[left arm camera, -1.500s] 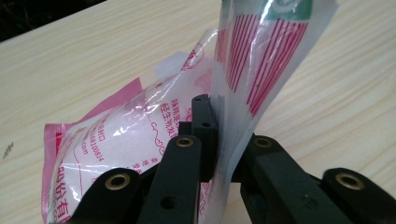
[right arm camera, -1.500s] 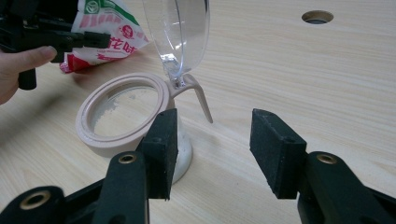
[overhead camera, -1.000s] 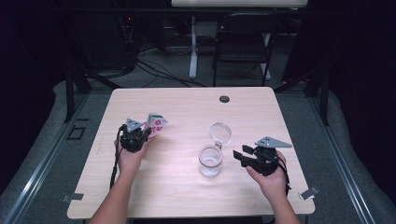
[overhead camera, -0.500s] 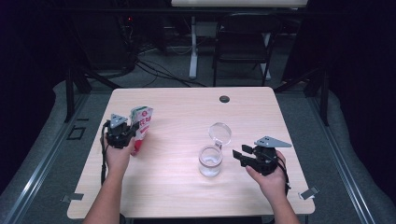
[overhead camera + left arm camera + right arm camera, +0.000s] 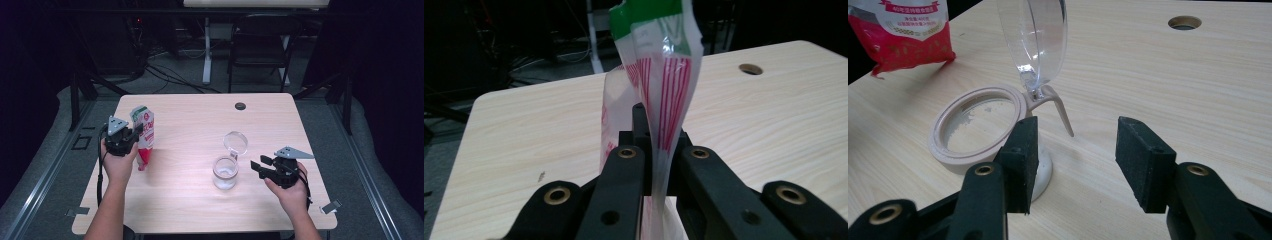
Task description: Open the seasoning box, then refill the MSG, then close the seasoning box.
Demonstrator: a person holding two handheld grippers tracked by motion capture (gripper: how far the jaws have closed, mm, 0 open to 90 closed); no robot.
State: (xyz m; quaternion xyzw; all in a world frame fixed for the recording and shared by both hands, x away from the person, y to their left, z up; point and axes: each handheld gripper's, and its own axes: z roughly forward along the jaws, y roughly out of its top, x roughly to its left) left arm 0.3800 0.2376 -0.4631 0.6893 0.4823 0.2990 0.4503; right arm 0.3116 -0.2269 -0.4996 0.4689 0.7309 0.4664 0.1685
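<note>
The left gripper (image 5: 131, 135) was clamped tight on a red-and-white bag (image 5: 143, 136), held upright between its jaws. The right gripper (image 5: 256, 167) stood wide open, empty, just beside the open-lidded jar (image 5: 225, 172).

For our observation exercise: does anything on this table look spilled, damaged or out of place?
Nothing is spilled. The pouch, torn open at the top, hangs pinched in the left tongs off the table. The jar stands upright, lid flipped open. Nothing looks damaged.
</note>
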